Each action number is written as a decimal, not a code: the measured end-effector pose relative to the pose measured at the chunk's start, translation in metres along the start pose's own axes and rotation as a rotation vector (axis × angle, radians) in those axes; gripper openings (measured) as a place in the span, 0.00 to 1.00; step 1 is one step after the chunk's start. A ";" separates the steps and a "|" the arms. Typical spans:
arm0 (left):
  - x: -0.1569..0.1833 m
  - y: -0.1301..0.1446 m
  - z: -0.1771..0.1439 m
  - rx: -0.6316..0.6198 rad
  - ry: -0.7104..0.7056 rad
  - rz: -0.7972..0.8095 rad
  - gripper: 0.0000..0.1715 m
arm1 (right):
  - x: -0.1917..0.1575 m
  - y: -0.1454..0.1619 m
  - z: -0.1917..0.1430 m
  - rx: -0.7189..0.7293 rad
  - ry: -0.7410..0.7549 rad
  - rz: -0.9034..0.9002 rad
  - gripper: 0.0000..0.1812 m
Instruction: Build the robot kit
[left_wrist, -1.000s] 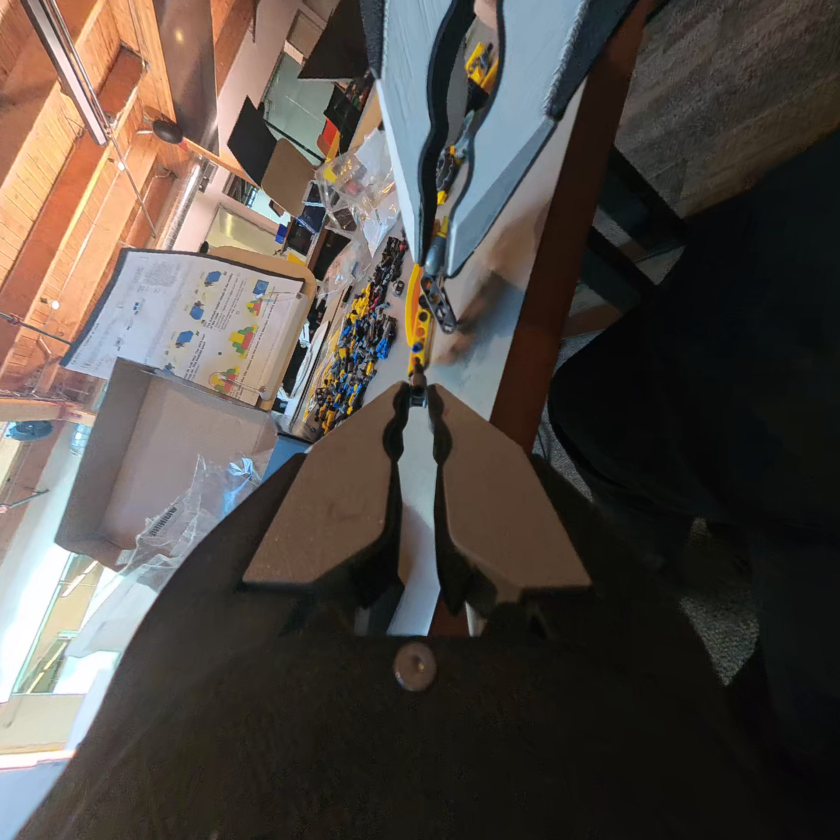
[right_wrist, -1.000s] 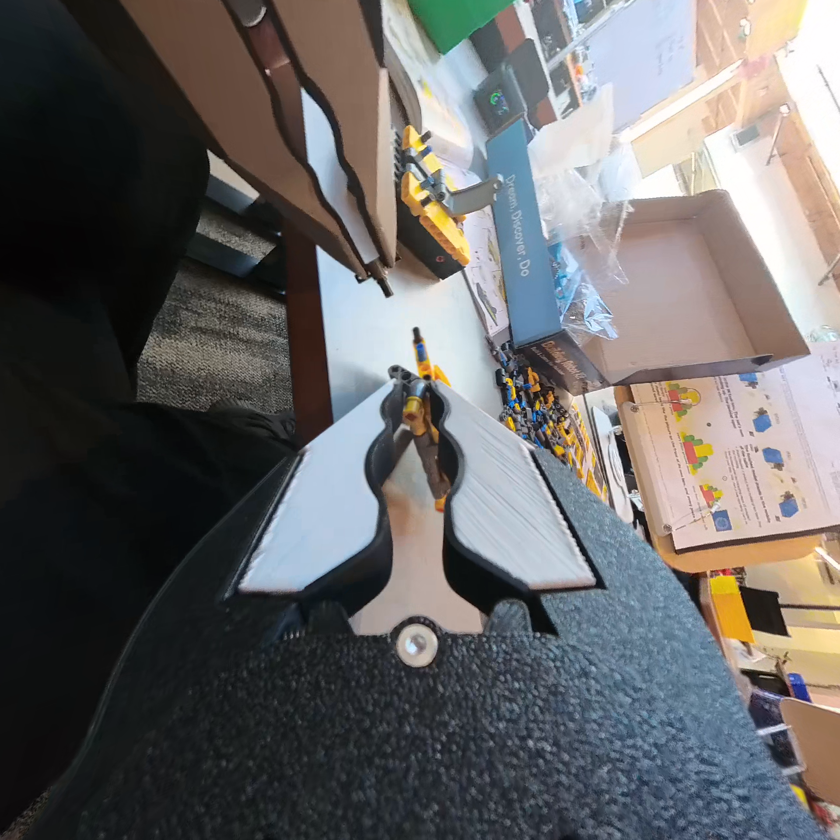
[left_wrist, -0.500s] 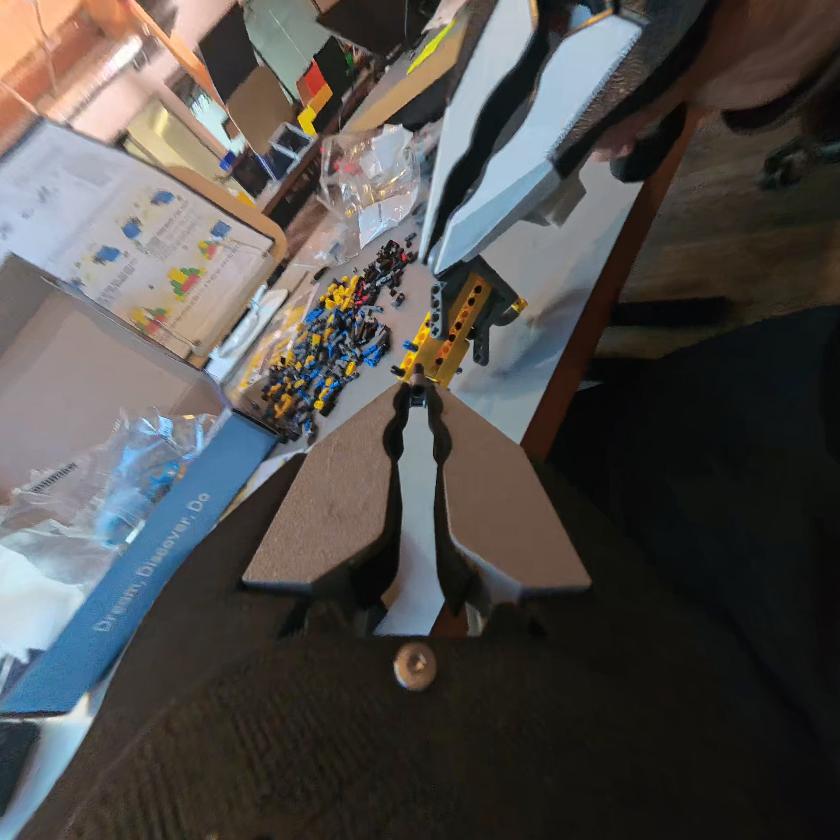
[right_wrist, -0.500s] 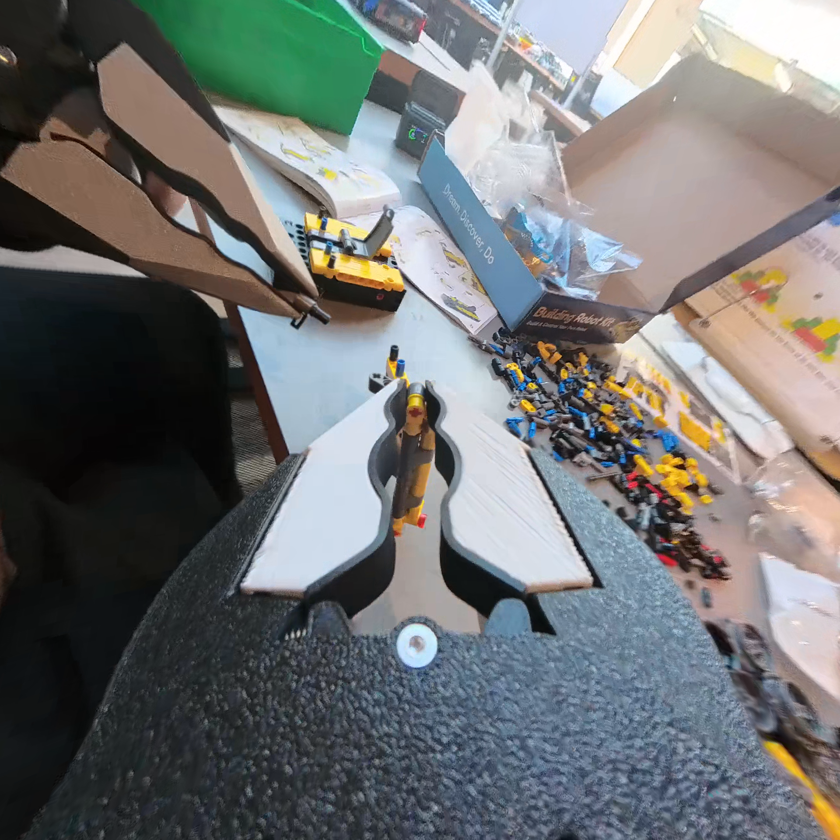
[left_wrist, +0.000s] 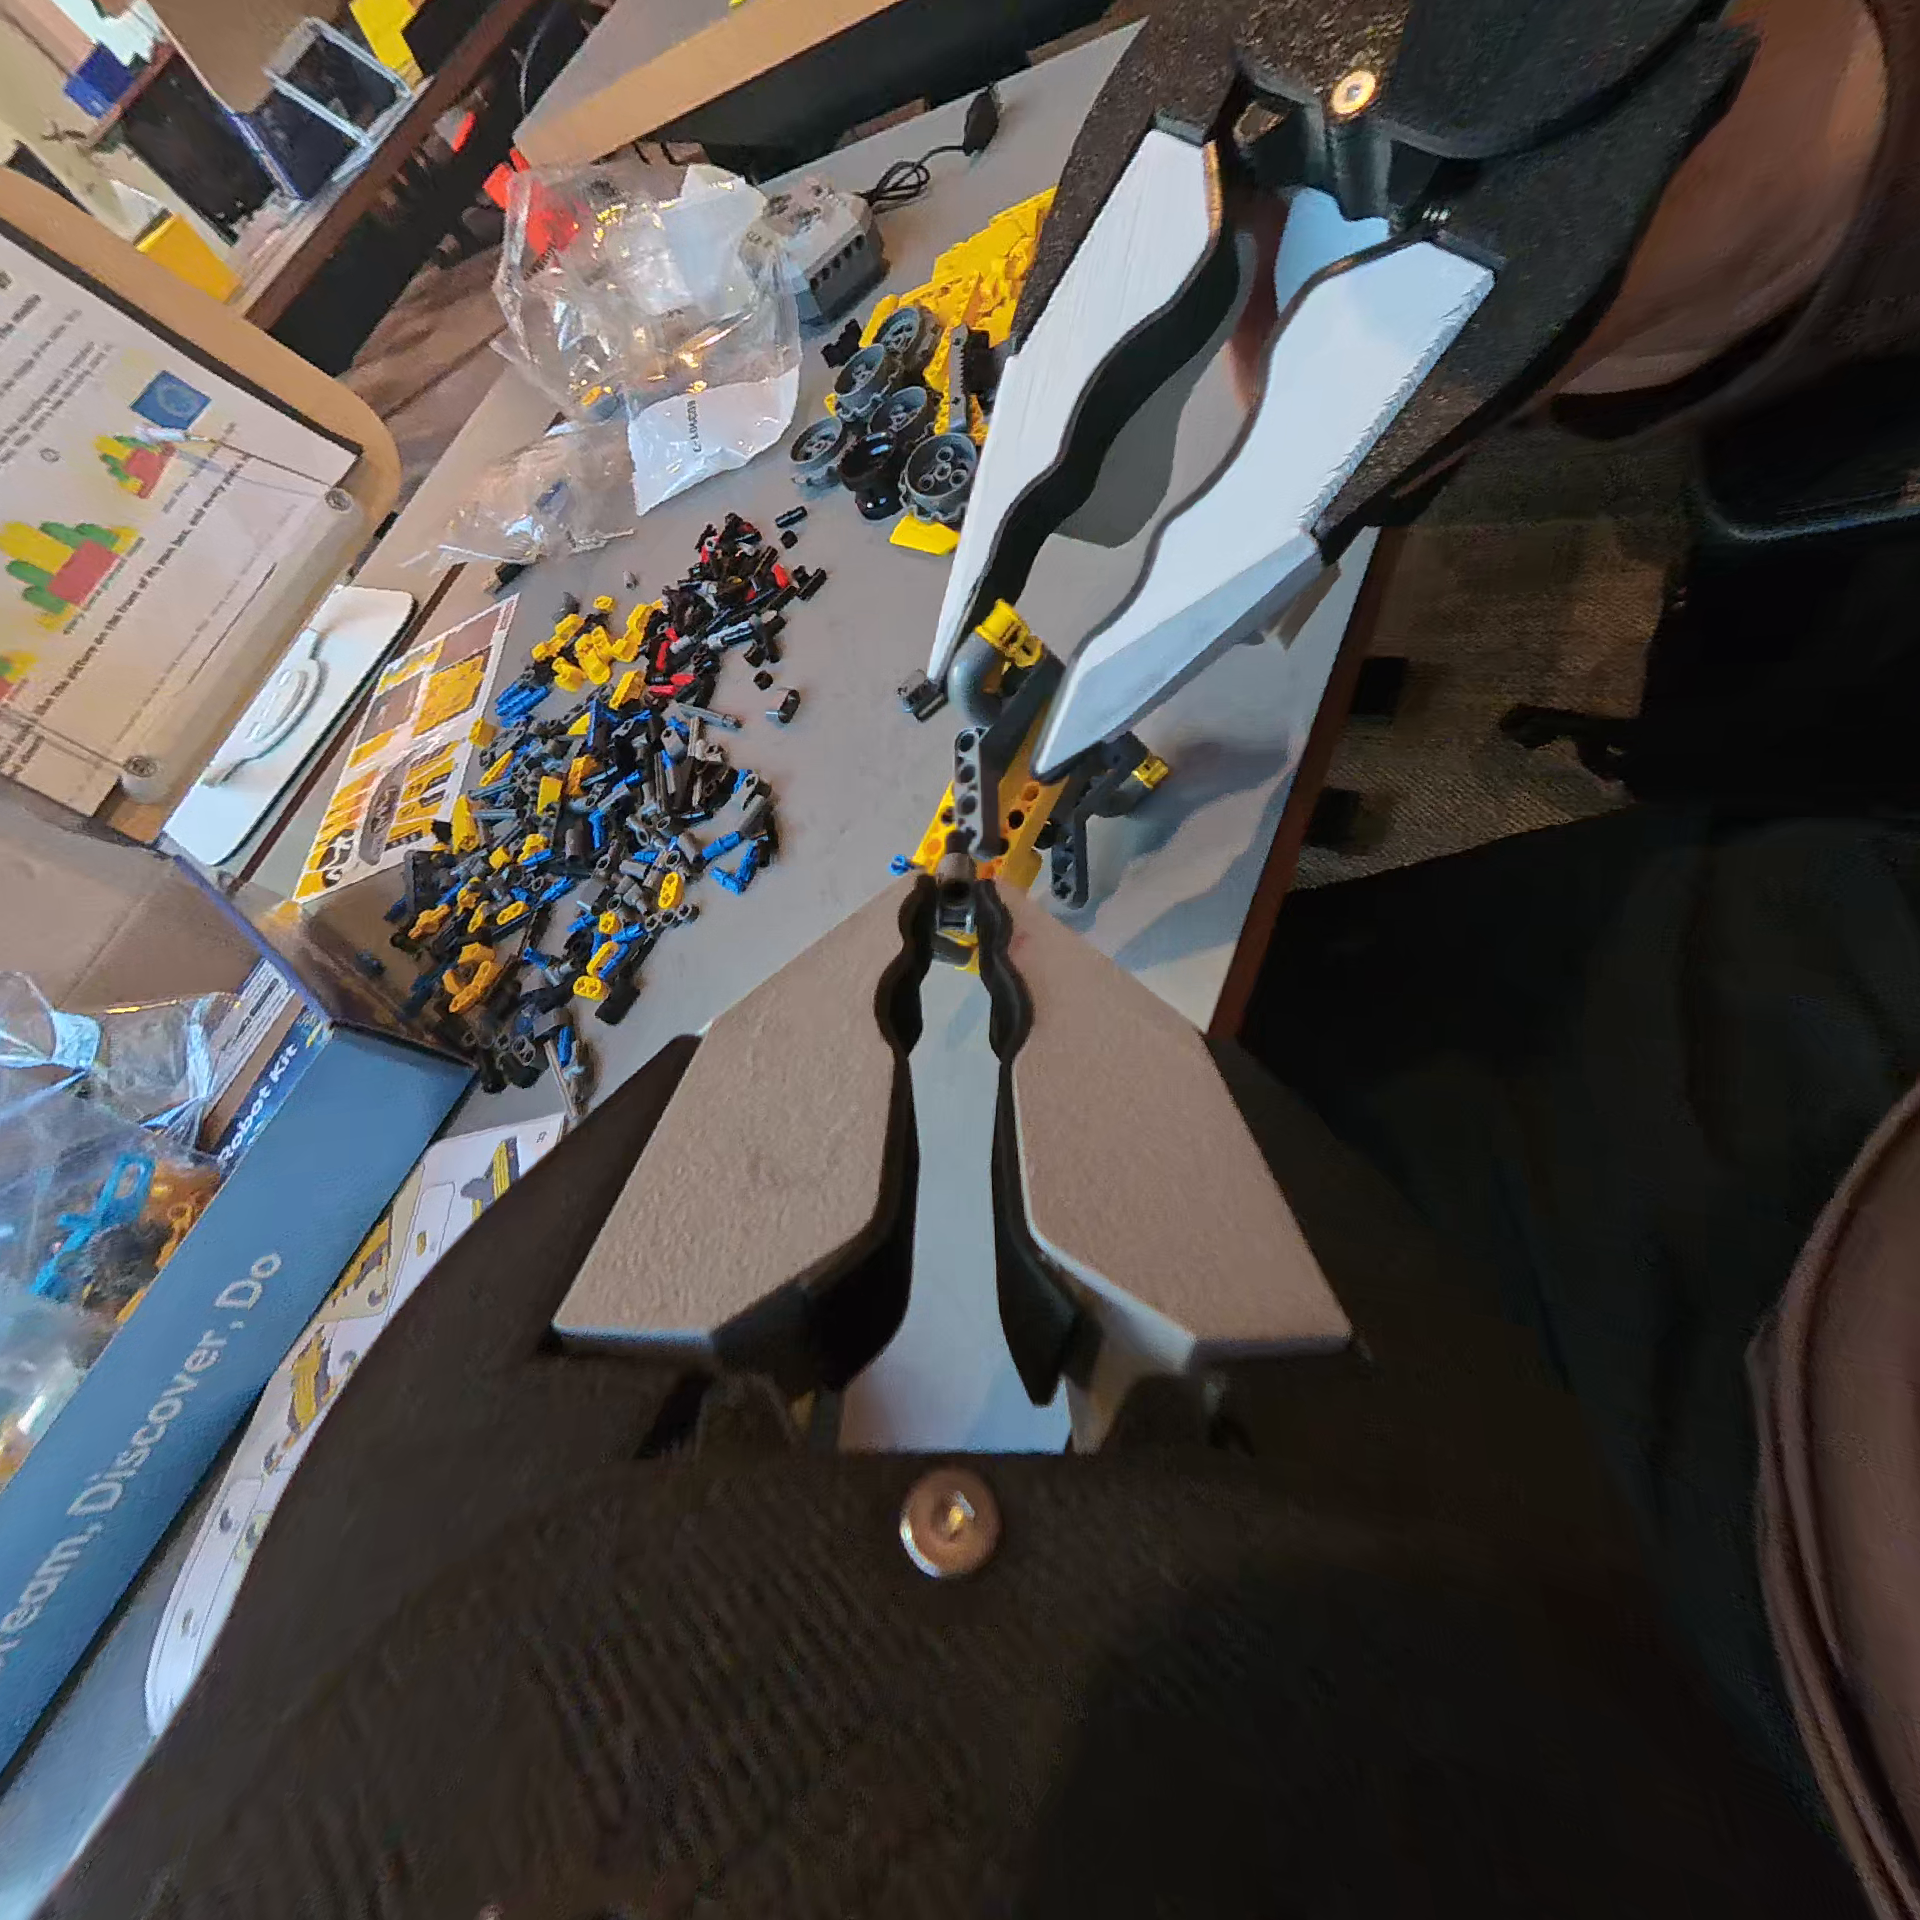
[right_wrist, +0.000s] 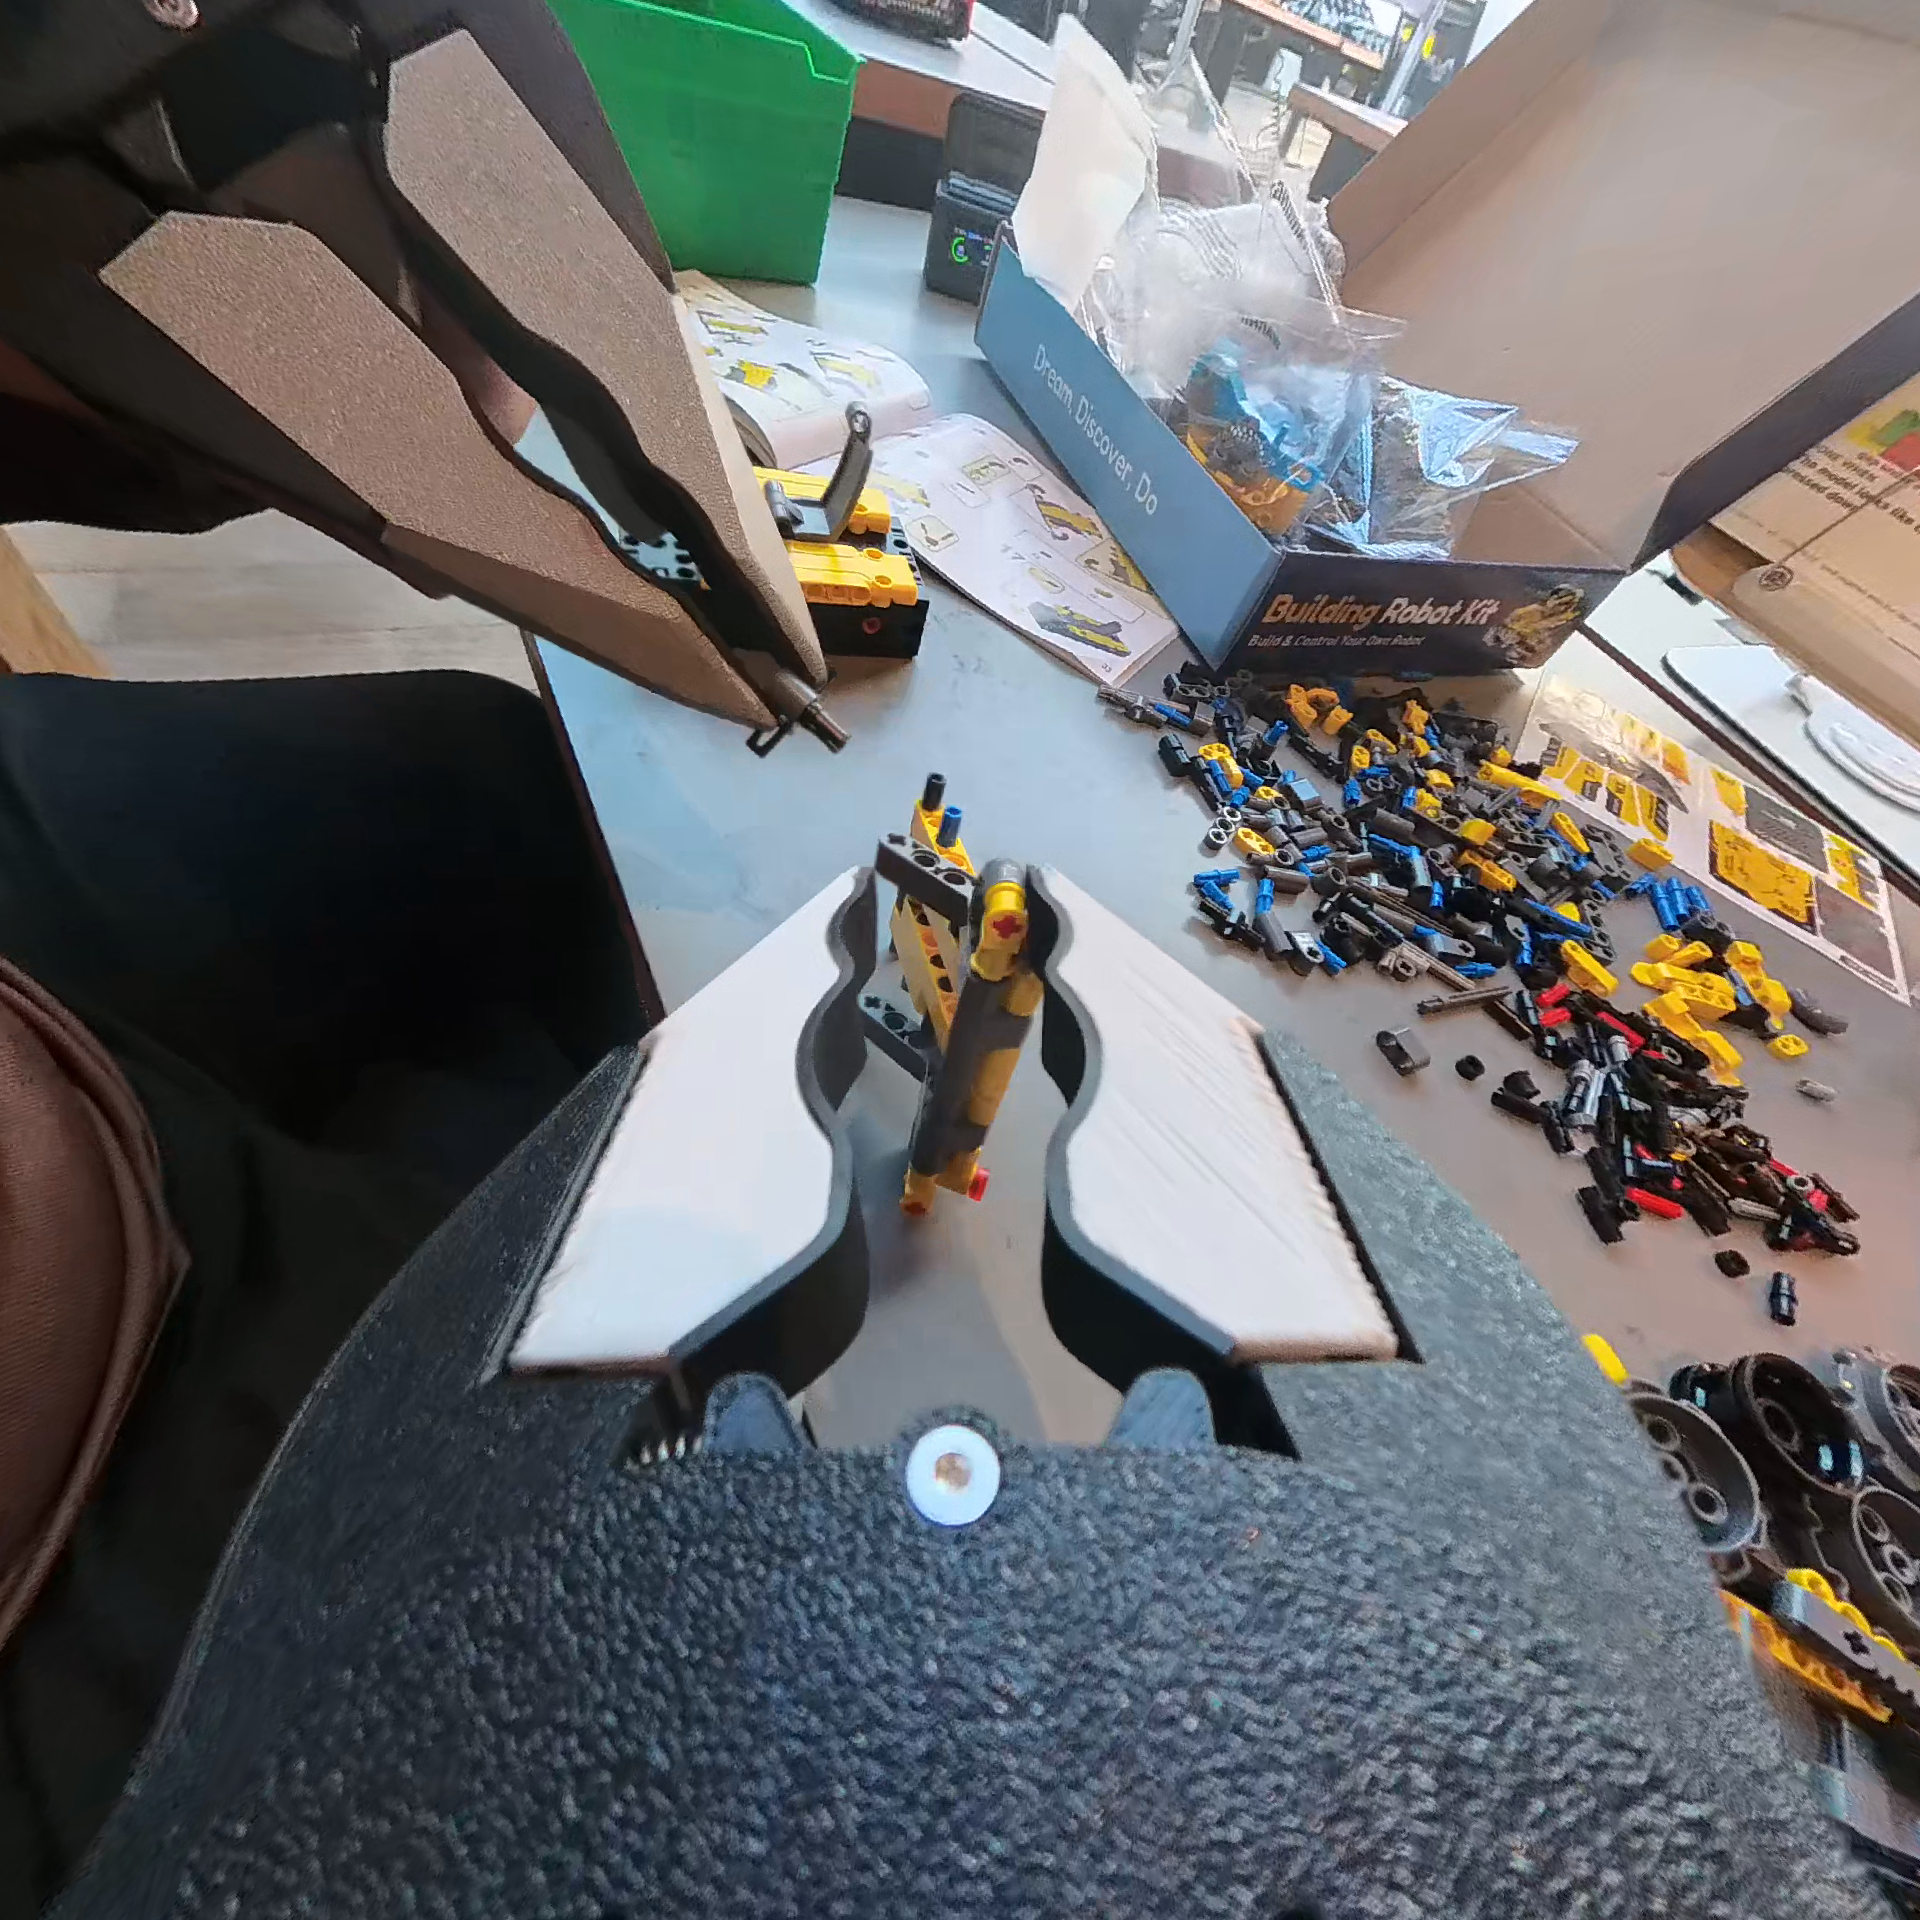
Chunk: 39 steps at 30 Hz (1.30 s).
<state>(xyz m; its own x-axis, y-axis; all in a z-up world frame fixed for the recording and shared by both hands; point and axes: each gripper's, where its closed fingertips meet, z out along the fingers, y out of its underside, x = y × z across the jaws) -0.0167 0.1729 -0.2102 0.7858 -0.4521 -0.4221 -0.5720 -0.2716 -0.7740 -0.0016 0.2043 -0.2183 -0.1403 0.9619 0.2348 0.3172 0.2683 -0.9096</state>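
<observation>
My right gripper (right_wrist: 997, 883) has white pads and is shut on a yellow and dark grey brick assembly (right_wrist: 977, 1029) with blue pins on top, held low over the grey table (right_wrist: 727, 831) near its front edge. My left gripper (left_wrist: 951, 899) has brown pads and is shut on a small dark grey pin (left_wrist: 951, 914). In the left wrist view the pin's tip sits just short of the assembly (left_wrist: 1003, 800), below the right gripper (left_wrist: 997, 686). In the right wrist view the left gripper (right_wrist: 800, 707) hangs a little beyond and left of the assembly.
A pile of small blue, yellow, black and red parts (right_wrist: 1507, 914) lies right of the assembly. Behind it stand an open blue box (right_wrist: 1143, 488) with plastic bags, instruction sheets (right_wrist: 1039, 530), a yellow and black block (right_wrist: 852, 582) and a green bin (right_wrist: 717, 135). Grey wheels (left_wrist: 904, 436) lie farther along. The left gripper's tips are roughly 4 cm from the right gripper's.
Both views have swung from tilted sideways to looking down on the table. The right gripper has lowered the assembly toward the table. The left gripper still holds the pin close to it.
</observation>
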 end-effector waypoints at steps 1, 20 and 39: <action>0.000 -0.001 0.002 0.000 0.009 -0.002 0.03 | 0.001 0.001 0.000 0.001 -0.007 0.008 0.15; 0.007 -0.001 0.025 -0.058 0.122 -0.080 0.03 | 0.015 0.016 0.003 -0.056 -0.013 0.095 0.08; 0.017 0.033 0.018 -0.062 0.142 -0.210 0.03 | 0.005 0.059 -0.040 -0.223 -0.053 0.807 0.25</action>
<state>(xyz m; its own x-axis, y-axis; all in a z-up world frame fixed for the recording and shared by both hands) -0.0181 0.1718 -0.2508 0.8505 -0.4936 -0.1816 -0.4166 -0.4217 -0.8053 0.0543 0.2273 -0.2565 0.1676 0.8606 -0.4809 0.5162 -0.4922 -0.7010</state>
